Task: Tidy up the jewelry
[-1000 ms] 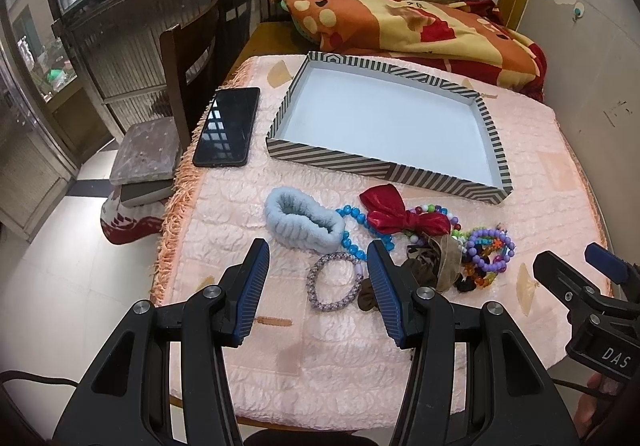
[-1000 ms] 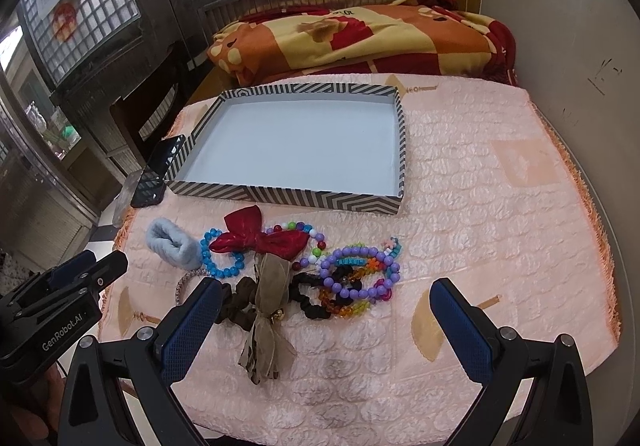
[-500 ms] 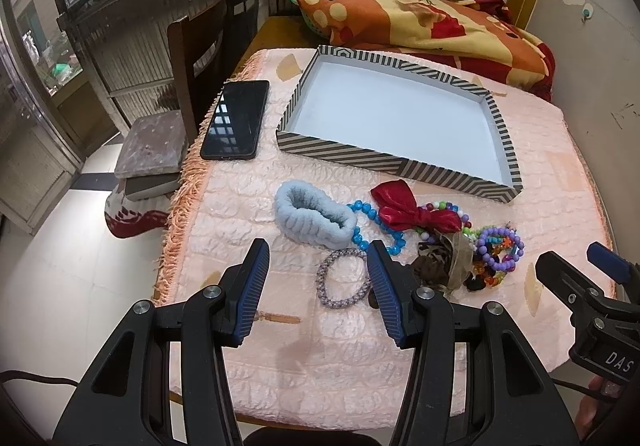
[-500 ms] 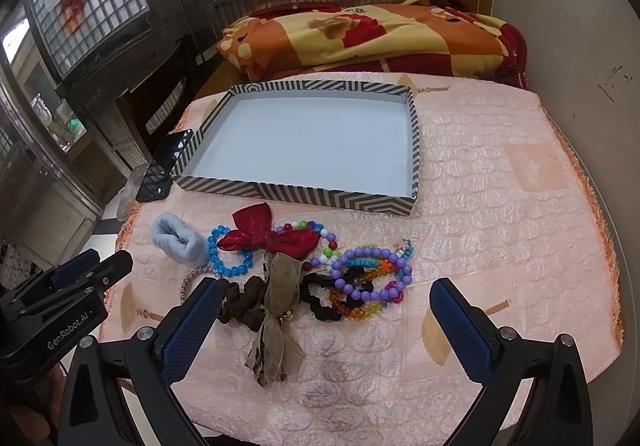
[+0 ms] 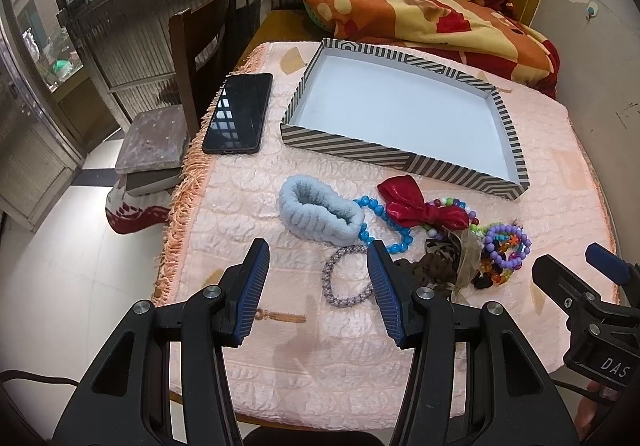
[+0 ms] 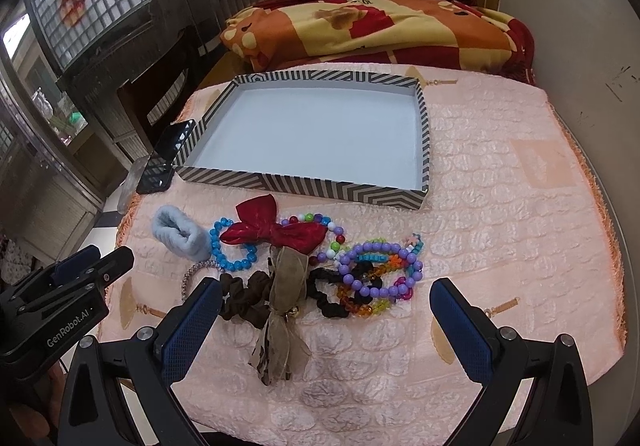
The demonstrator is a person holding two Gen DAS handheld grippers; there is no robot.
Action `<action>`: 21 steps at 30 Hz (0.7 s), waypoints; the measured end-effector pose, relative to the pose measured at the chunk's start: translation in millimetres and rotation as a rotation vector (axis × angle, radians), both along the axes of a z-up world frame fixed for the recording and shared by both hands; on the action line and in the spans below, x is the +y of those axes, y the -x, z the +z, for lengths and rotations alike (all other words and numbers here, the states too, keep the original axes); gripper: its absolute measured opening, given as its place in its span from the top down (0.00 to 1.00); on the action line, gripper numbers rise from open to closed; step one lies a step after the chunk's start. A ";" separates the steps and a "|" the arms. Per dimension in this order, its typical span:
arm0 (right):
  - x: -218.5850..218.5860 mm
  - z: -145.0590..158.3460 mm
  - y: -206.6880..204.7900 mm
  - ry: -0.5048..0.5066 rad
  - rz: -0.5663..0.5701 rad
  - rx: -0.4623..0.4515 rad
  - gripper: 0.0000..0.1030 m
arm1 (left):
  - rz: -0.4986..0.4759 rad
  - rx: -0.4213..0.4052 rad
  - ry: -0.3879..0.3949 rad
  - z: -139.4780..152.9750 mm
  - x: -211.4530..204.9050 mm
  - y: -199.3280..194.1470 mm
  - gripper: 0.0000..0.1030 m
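Observation:
A striped box tray [image 5: 384,155] [image 6: 304,185] with an empty pale-blue floor sits at the back of the pink-covered table. In front of it lies a heap: a light-blue fuzzy band [image 5: 320,215] [image 6: 178,233], a blue bead bracelet [image 5: 394,234] [image 6: 234,252], a red bow [image 5: 420,204] [image 6: 276,232], a silver braided bracelet [image 5: 344,282], brown scrunchies with an olive ribbon [image 6: 282,298], and purple and multicolour bead bracelets [image 5: 506,246] [image 6: 380,270]. My left gripper [image 5: 318,286] is open, hovering above the table's near edge by the silver bracelet. My right gripper [image 6: 326,326] is open wide, near the ribbon, holding nothing.
A black phone [image 5: 239,113] lies at the table's left edge beside the tray. A wooden chair [image 5: 188,46] with a cushion stands to the left. A folded orange and yellow blanket [image 6: 372,30] lies behind the table. A wall runs along the right.
Both grippers have drawn back and risen slightly, so the tray and heap sit lower and farther in view. Nothing on the table has moved.

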State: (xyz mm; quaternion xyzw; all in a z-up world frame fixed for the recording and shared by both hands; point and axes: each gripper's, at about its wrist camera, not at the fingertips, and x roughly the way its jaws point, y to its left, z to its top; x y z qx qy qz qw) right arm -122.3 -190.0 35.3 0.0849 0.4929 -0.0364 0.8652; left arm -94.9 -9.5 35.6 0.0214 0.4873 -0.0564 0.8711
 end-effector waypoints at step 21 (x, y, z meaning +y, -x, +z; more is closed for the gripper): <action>4.0 -9.2 -6.0 0.006 0.041 0.015 0.00 | 0.020 0.042 0.015 -8.0 9.2 -6.8 0.51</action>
